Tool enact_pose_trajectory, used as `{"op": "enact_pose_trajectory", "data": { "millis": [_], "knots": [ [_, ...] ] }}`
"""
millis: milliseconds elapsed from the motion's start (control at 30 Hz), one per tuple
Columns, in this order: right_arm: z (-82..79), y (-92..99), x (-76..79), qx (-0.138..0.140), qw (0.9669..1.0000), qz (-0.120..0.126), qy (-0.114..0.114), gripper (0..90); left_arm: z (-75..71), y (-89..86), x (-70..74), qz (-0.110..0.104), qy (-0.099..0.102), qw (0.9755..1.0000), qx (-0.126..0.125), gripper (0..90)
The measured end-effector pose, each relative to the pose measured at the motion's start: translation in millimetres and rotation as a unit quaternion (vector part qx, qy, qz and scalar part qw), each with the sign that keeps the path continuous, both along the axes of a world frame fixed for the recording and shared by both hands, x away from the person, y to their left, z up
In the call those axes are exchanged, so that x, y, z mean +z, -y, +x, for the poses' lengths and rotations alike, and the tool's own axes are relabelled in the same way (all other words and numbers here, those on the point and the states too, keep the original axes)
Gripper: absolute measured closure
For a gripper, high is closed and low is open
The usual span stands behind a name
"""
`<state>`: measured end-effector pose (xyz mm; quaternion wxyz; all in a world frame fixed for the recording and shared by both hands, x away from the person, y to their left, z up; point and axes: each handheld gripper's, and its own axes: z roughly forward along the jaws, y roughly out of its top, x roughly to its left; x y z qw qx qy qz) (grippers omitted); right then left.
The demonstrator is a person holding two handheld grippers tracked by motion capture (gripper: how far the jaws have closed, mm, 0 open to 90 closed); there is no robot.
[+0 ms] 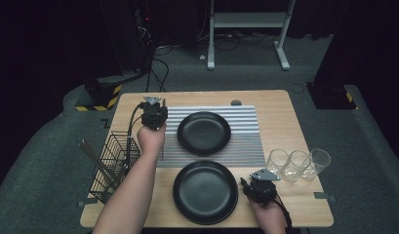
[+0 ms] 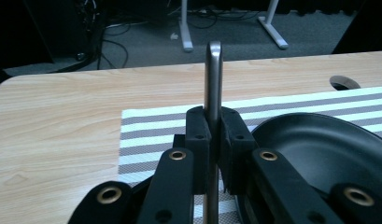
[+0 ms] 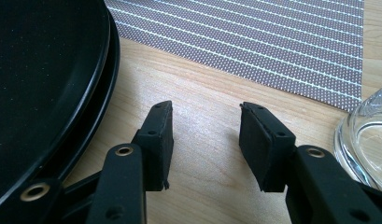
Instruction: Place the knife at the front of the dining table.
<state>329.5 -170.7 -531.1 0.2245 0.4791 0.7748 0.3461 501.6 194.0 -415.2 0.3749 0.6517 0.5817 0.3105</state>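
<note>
At nine o'clock of the far plate (image 1: 204,132), over the mat's (image 1: 246,146) edge, we see the left gripper (image 2: 212,135) clenched on an upright metal utensil handle (image 2: 213,79). At three o'clock of the near plate (image 1: 205,192), the right gripper (image 3: 206,135) rests released above the surface (image 1: 280,112), beside a glass (image 3: 366,135).

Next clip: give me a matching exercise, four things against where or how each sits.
1. left gripper
2. right gripper
3. far black plate
4. wire basket

a. at the table's left edge
b. on the striped mat
c. open over bare wood
d. shut on a metal utensil handle

Pairs: 1-d, 2-c, 3-b, 4-a
</note>
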Motion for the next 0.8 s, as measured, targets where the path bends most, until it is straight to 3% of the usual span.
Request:
{"op": "enact_pose_trajectory", "data": {
  "millis": [267, 800],
  "knots": [
    [0.0, 0.0, 0.0, 0.0, 1.0, 0.0, 0.0, 54.4, 1.9, 1.1, -4.9, 0.008, -0.011, 0.9999, 0.003, 83.3],
    [0.0, 0.2, 0.0, 0.0, 1.0, 0.001, 0.0, 54.4, 22.4, -4.9, -24.5, -0.017, -0.032, 0.9992, 0.018, 83.1]
  ]
}}
